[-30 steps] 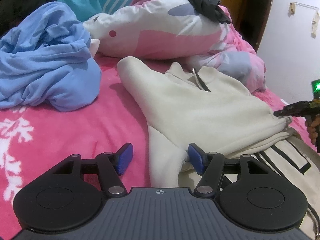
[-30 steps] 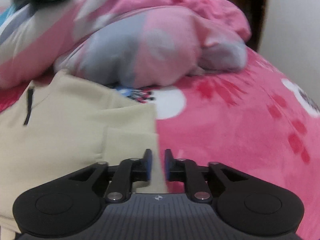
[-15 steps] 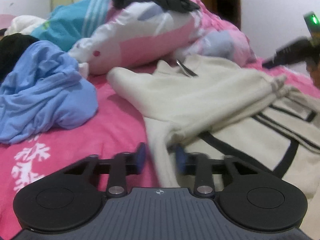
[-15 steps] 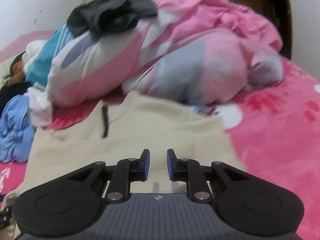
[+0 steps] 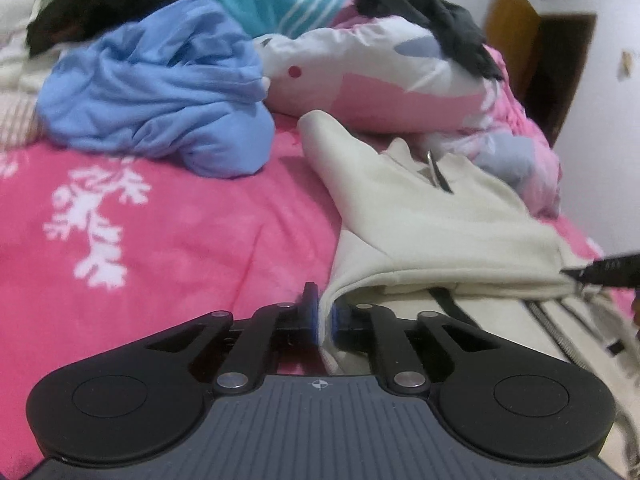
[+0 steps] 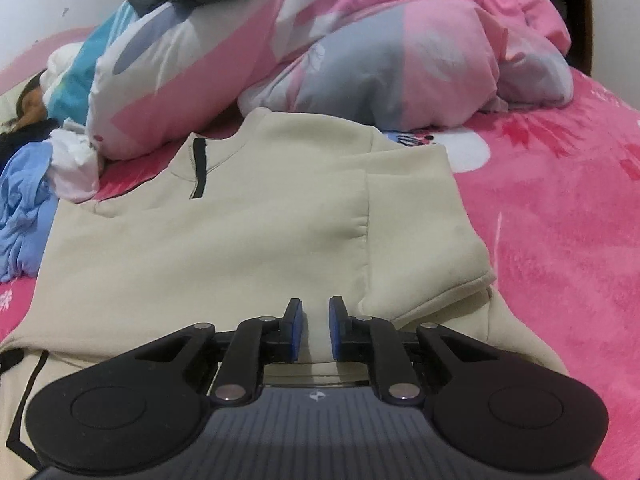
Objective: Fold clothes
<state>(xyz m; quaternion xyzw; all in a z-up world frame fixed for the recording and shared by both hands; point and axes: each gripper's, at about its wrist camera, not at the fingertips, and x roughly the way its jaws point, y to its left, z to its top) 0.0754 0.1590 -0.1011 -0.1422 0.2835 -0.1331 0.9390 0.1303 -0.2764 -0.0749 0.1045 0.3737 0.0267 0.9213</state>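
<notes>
1. We work on a cream sweater (image 6: 224,248) that lies spread on the pink bed (image 5: 168,240), collar toward the pillows (image 6: 208,64), well in from the bed's right edge.
2. Progress, as we judge it: the right sleeve (image 6: 416,216) is already folded in over the body, and the hem fold is under way. The fold is not yet laid flat, and the other clothes wait.
3. Our left gripper (image 5: 323,317) is nearly closed, its blue pads pinching the sweater's folded left edge.
4. Our right gripper (image 6: 315,330) has its jaws closing with a narrow gap left. Cream cloth shows in the gap, but we cannot tell whether the pads press it. In the left view only its black tip shows, at the sweater's right corner.
5. Materials: the sweater is thick, matte knit with a short black zip (image 6: 199,168) at the collar and a ribbed cuff. It holds soft, rounded creases.
6. A second cream piece with black trim (image 5: 452,308) lies under the lifted edge.
7. A crumpled blue garment (image 5: 160,96) sits near the bed's left side, unfolded, thin and heavily wrinkled.
</notes>
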